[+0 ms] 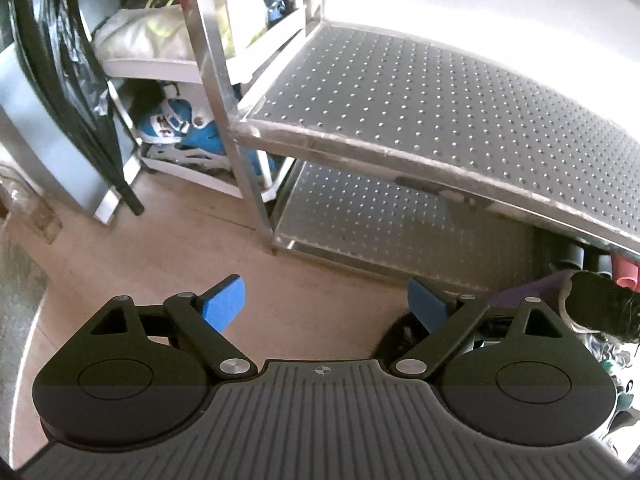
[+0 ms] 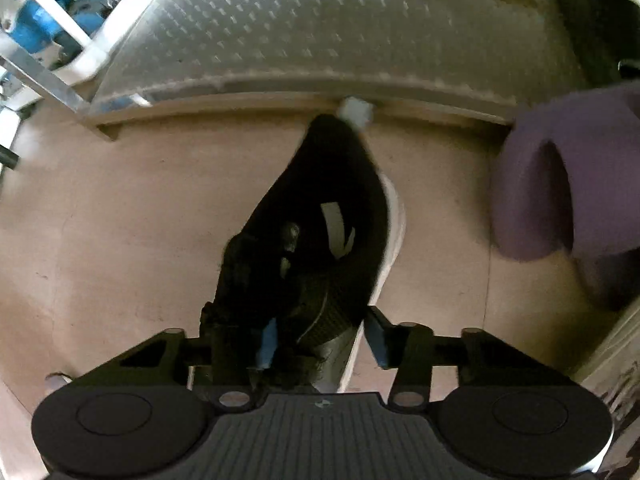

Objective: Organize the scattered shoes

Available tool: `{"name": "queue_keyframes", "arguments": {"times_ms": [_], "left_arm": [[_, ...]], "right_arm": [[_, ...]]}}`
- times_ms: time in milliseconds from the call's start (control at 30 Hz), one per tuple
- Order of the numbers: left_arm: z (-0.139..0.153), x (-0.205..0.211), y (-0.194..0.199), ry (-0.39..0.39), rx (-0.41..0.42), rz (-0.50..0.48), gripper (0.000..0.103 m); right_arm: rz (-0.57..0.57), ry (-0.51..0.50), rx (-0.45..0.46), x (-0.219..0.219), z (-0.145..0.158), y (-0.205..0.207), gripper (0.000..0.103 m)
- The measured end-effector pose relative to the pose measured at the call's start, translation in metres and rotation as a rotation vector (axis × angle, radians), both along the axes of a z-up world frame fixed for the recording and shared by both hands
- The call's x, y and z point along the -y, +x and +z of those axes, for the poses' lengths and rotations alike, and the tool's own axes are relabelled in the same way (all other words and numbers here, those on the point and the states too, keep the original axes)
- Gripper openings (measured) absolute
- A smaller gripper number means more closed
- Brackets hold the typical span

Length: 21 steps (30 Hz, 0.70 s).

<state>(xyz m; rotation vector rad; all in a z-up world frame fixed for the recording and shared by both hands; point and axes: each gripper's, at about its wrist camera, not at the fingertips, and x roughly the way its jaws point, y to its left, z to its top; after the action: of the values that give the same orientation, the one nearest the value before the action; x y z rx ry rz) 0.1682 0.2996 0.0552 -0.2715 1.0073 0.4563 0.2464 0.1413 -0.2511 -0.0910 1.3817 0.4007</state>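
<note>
On the tan floor (image 2: pixel 120 220) in front of a metal rack, a black shoe (image 2: pixel 320 216) with a white sole lies lengthwise, its far end almost touching the front edge of the rack's lowest shelf (image 2: pixel 320 40). Seen from the right wrist, the right gripper (image 2: pixel 320 338) points steeply down over the near end of this shoe, with its jaws partly closed around that end: one blue pad (image 2: pixel 267 342) sits inside the dark opening of the shoe, the other pad (image 2: pixel 378 338) stands just outside the white sole edge. Whether the pads actually press on the shoe I cannot tell, as the picture is dark and blurred there. A purple slipper (image 2: pixel 560 184) lies to the right of the black shoe, near the shelf edge and apart from the shoe. From the left wrist, the left gripper (image 1: pixel 326 306) hangs above bare floor with its jaws spread wide and nothing between its blue pads (image 1: pixel 226 302). Ahead of it stands the steel rack, its perforated upper shelf (image 1: pixel 440 92) bare and brightly lit. Left of the rack a white shelf unit (image 1: pixel 160 66) holds blue and white skates (image 1: pixel 180 128) on a lower level and pale bundled items above. A dark bag (image 1: pixel 60 60) hangs at the far left.
</note>
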Motion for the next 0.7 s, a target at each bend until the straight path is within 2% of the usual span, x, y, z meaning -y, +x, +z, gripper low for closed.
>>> {"name": "queue_keyframes", "arguments": {"times_ms": [133,233,400,500,633,700], "left_arm": [[-0.001,0.006,0.002,0.001,-0.002,-0.017,0.092],[-0.002,0.009,0.004,0.007,-0.009,-0.021,0.092],[-0.005,0.01,0.008,0.017,-0.018,-0.016,0.092],[-0.008,0.013,0.01,0.03,-0.031,-0.027,0.092],[-0.012,0.021,0.014,0.046,-0.046,-0.053,0.092],[-0.012,0.027,0.016,0.05,-0.044,-0.067,0.092]], "right_arm": [[-0.009,0.054,0.048,-0.001,0.012,0.002,0.026],[-0.044,0.07,0.054,0.001,0.014,0.01,0.026],[-0.272,0.131,0.032,0.007,0.006,0.015,0.026],[-0.264,0.124,0.047,0.003,0.007,0.008,0.035],[-0.183,0.135,-0.019,-0.003,0.015,0.013,0.048],[-0.163,0.162,-0.036,0.011,0.033,0.015,0.058]]}}
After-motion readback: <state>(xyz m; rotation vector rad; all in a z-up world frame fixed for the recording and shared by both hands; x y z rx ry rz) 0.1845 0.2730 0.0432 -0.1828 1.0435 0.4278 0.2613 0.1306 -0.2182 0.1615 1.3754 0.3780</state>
